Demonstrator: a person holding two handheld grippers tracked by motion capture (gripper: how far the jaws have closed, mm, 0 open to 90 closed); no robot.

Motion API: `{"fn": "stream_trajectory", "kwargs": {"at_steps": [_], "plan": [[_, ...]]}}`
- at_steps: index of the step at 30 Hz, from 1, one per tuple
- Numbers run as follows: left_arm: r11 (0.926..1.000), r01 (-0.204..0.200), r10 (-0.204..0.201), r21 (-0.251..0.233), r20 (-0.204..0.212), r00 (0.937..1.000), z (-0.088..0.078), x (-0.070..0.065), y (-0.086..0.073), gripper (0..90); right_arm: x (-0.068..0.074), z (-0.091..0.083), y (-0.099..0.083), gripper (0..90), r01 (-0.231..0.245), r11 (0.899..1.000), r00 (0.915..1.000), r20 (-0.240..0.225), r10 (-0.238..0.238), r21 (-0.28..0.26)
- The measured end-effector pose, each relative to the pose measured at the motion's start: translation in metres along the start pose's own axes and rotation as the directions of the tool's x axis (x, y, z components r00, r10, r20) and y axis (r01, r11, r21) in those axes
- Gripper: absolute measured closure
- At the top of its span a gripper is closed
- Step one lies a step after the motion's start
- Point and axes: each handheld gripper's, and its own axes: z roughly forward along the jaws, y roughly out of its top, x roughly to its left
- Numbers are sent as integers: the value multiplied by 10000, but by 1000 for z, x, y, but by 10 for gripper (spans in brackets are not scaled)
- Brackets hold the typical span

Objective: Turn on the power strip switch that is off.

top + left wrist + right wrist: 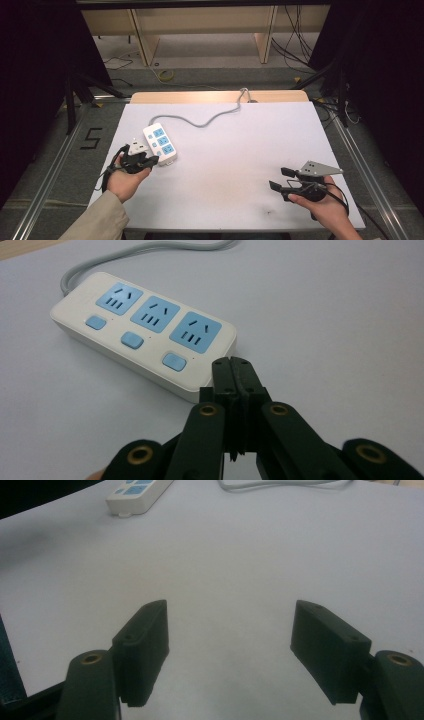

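Note:
A white power strip (pixel 160 143) with three blue sockets and three blue switches lies at the left of the white table top; it is also in the left gripper view (pixel 145 335) and far off in the right gripper view (pixel 135 492). My left gripper (pixel 154 160) is shut with nothing between its jaws. Its tips (pixel 235 366) sit right at the strip's near end; I cannot tell whether they touch it. My right gripper (pixel 278 178) is held at the front right, open and empty (pixel 230 630), pointing across the bare table toward the strip.
The strip's grey cable (pixel 210 120) snakes to the table's far edge (pixel 220 96) and drops over it. Metal frame rails run along both sides of the table (pixel 240 165). Beyond it is a floor with loose cables and shelf legs.

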Motion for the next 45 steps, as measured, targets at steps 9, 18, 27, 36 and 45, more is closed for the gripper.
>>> {"fn": "stream_trajectory", "kwargs": {"at_steps": [9, 18, 27, 36, 45], "plan": [[9999, 152, -151, 7, -148, 9998, 2, 5, 2, 899, 0, 0, 0, 316, -12, 10000, 10000, -17, 12, 24], [9996, 287, -285, 72, -235, 9993, 6, 11, 4, 899, 0, 1, 0, 315, 7, 10000, 10000, -23, -7, 23], [9994, 312, -307, 123, -376, 9988, 10, 14, 6, 899, 0, 1, 0, 314, 46, 10000, 10000, -7, -46, 46], [9989, 445, -436, 173, -496, 9978, 15, 19, 9, 899, 0, 1, 0, 314, 54, 10000, 10000, -8, -54, 45], [9978, 607, -591, 247, -624, 9963, 19, 25, 11, 899, 0, 1, 0, 314, 54, 10000, 10000, -29, -54, 44]]}}
